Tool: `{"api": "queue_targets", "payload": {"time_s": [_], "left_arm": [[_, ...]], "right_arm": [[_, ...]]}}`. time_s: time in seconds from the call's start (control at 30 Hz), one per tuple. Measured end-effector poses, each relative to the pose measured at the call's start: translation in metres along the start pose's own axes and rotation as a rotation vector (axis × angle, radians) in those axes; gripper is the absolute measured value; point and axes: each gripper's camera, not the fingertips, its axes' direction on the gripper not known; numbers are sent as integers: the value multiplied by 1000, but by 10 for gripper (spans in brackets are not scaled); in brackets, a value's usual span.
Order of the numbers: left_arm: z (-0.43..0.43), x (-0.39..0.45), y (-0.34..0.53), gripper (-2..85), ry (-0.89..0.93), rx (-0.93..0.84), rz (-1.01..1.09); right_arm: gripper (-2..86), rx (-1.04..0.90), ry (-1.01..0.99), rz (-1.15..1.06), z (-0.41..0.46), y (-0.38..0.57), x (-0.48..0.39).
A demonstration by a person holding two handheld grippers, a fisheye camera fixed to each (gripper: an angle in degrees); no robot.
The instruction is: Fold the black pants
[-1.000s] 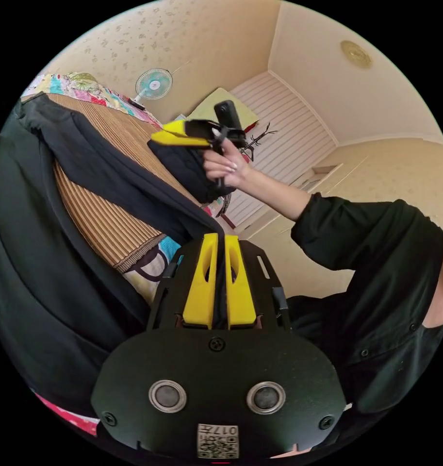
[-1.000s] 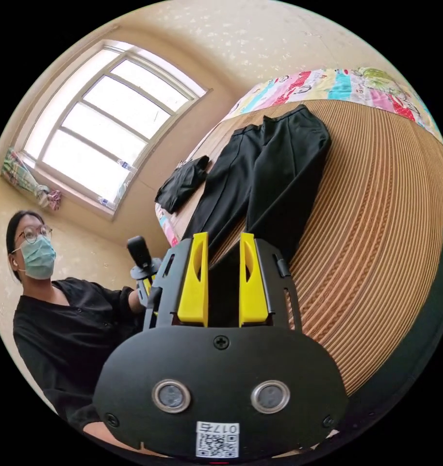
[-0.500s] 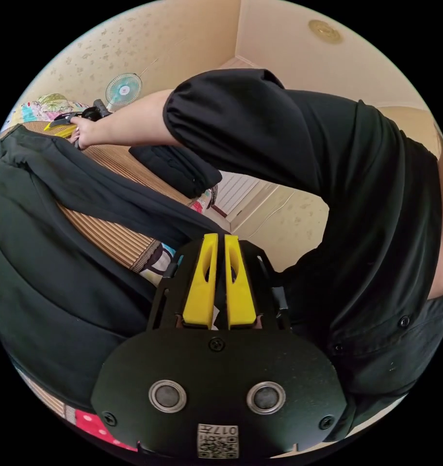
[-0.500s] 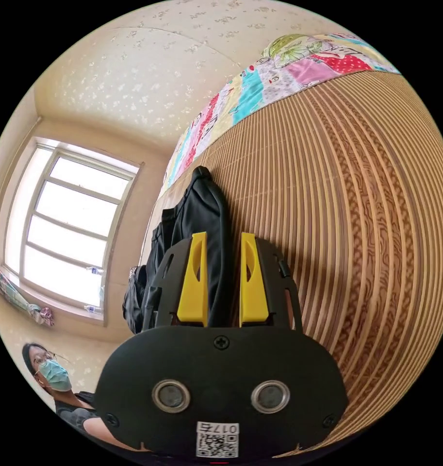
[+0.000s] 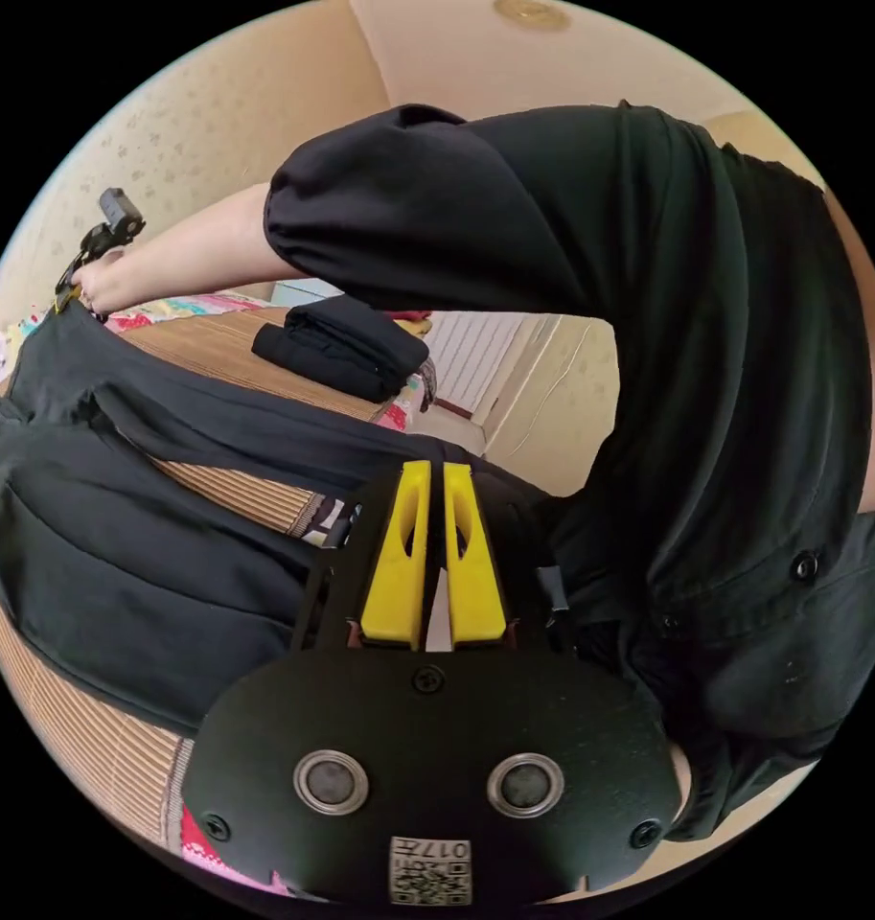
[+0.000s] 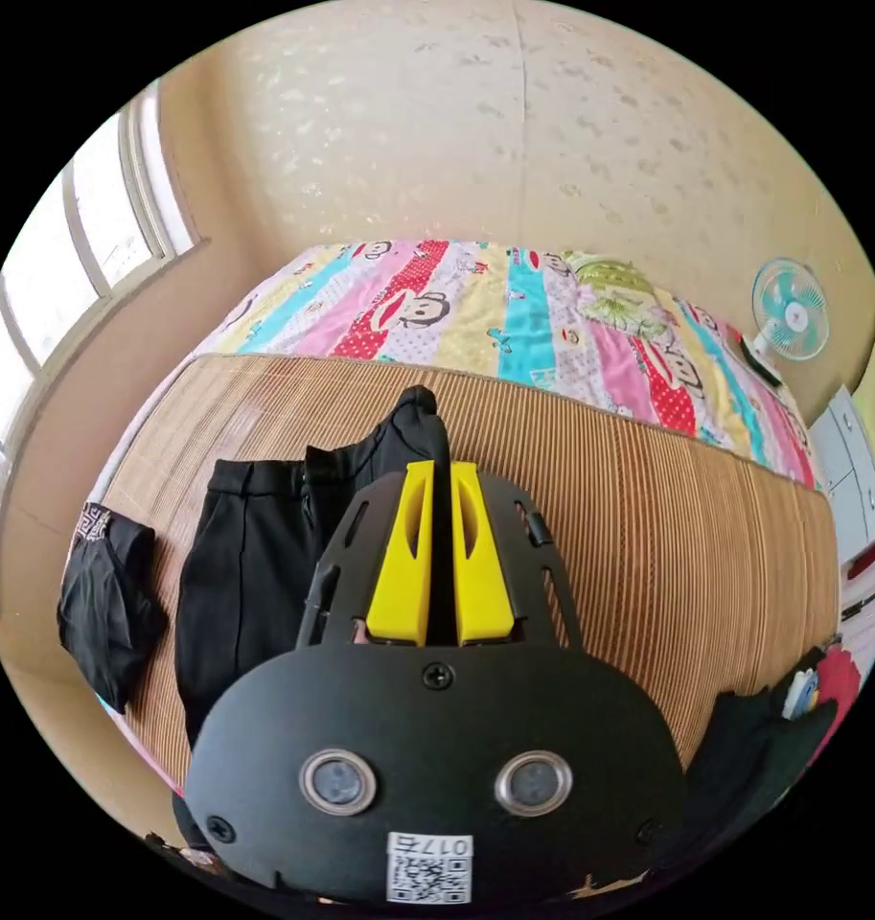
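Since a second ago right tool has swung from mid-air down to the pants' far end, and its jaws have gone from apart to pinched on the cloth; person's arm now crosses the left gripper view.

Black pants lie spread lengthwise on the woven mat on the bed, waist end toward the quilt side, legs running back toward the person. Right tool is clamped on a raised peak of fabric at the far end, both jaws pressed together with black cloth between them. Left tool sits at the near end by the bed edge, jaws nearly together with dark fabric at the tips and a pale sliver lower between them; probably pinching a pant hem, but contact is hard to confirm.

Step in hand, judging: grasp of both ends done or nearly done, first fold about to start. Next move calls for lifting one end and carrying it over to meet the other, keeping both legs taut and aligned.

Room: bare mat to the right of the pants is wide open. Folded dark garment sits near the left mat edge, apart from the pants. Bed edge is close to the left tool, so fabric could slide off. Patterned quilt lies beyond the mat, fan by the wall.
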Motion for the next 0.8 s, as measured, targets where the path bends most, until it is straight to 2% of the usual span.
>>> {"api": "queue_targets", "payload": {"time_s": [0.07,0.2,0.27,0.37,0.43,0.53,0.8], "left_arm": [[-12,6,1,29,-8,22,37],[-52,16,9,30,-44,124,126],[-76,4,15,33,-61,215,88],[-125,-14,33,51,-269,383,-70],[-161,-32,60,65,-404,541,-249],[-185,-65,87,62,-431,657,-465],[-196,-112,80,57,-379,698,-610]], "right_arm": [[27,103,-29,-37,-24,-14,-53],[27,103,-187,-93,-15,-23,-125],[27,2,-325,-145,21,-20,-162],[25,-103,-503,-141,65,-2,-180],[25,-119,-593,-113,78,11,-177],[25,-175,-649,-104,86,31,-159],[35,-263,-537,-339,20,146,-66]]}}
